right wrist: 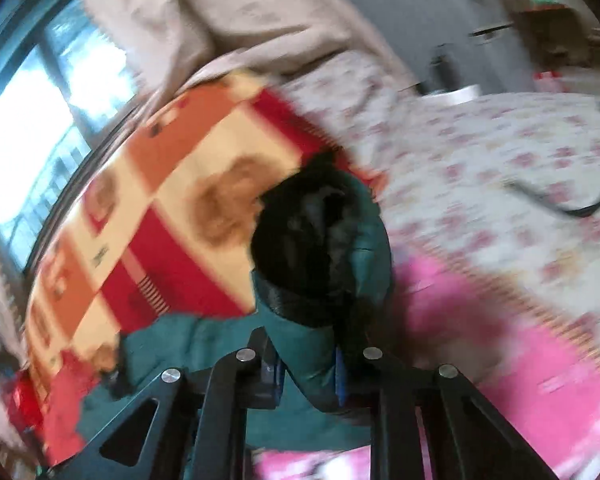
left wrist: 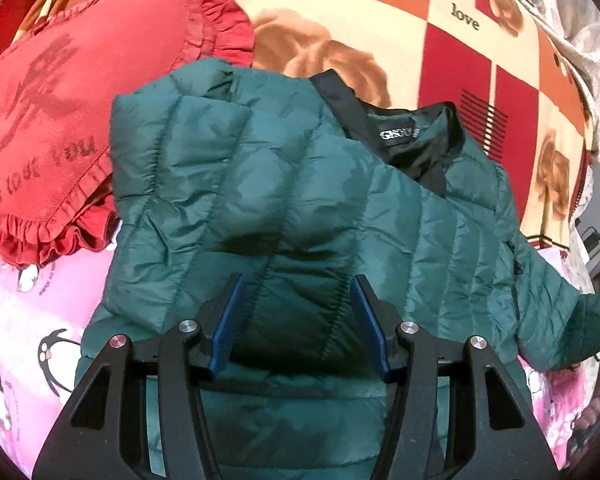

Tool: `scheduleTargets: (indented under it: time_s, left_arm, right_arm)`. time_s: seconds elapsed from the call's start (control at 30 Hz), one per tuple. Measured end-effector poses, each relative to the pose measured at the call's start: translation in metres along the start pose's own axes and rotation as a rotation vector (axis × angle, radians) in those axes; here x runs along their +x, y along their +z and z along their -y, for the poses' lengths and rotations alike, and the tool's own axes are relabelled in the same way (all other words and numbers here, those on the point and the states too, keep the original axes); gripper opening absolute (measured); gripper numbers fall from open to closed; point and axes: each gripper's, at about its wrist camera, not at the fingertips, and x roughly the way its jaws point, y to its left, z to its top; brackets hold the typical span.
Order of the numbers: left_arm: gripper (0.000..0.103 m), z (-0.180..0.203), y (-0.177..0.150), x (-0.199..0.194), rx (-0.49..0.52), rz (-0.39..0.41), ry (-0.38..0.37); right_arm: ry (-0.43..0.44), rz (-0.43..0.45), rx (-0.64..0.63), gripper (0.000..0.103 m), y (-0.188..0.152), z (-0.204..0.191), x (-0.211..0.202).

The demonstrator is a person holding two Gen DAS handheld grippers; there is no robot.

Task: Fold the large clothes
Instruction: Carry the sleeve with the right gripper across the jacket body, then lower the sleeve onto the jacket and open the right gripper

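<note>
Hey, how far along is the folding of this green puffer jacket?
Partly done: one sleeve of the green puffer jacket already lies folded across its front. In hand: the right hand-held gripper is shut on the other sleeve's cuff, lifted off the bed. The left hand-held gripper is open above the jacket. Folding that sleeve and the body is left.

The bed (left wrist: 28, 312) carries everything, its near part covered by a pink sheet (left wrist: 16, 364) printed with penguins. Toward the far edge a checked blanket (left wrist: 340, 4) in red, orange and cream lies over it, with teddy bears and the word "love". A green quilted jacket (left wrist: 268, 184) lies spread across both, collar and black lining toward the far edge, one sleeve reaching to the right edge. A red heart-shaped frilled pillow (left wrist: 60, 120) sits at the left, just beside the jacket. A flowered quilt (right wrist: 500, 152) covers the right side
</note>
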Motion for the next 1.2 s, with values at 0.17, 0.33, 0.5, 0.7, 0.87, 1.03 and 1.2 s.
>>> scheduleTargets:
  time_s: [0.17,0.33,0.5,0.7,0.87,1.03,1.2]
  left_arm:
    - [0.054,-0.014,0.002,0.008,-0.031,-0.02,0.027]
    - [0.054,-0.031,0.002,0.012,-0.087,-0.033,0.03]
    - [0.054,-0.035,0.0,0.012,-0.109,-0.04,-0.003]
    - [0.054,-0.033,0.001,0.008,-0.115,-0.044,-0.043]
    - [0.054,-0.035,0.002,0.009,-0.122,-0.052,-0.053]
    - [0.054,-0.034,0.002,0.009,-0.119,-0.051,-0.054]
    - [0.054,-0.025,0.003,0.005,-0.09,-0.018,-0.098]
  right_arm:
    - [0.122,-0.13,-0.074,0.017,-0.042,-0.075,0.045]
    - [0.235,-0.26,-0.156,0.016,-0.096,-0.15,0.092]
    - [0.32,-0.378,-0.267,0.016,-0.155,-0.218,0.126]
    - [0.447,-0.486,-0.388,0.016,-0.211,-0.276,0.145]
    - [0.438,-0.527,-0.446,0.044,-0.228,-0.287,0.153]
    - [0.423,-0.485,-0.532,0.079,-0.223,-0.295,0.133]
    - [0.324,-0.463,-0.703,0.079,-0.208,-0.285,0.096]
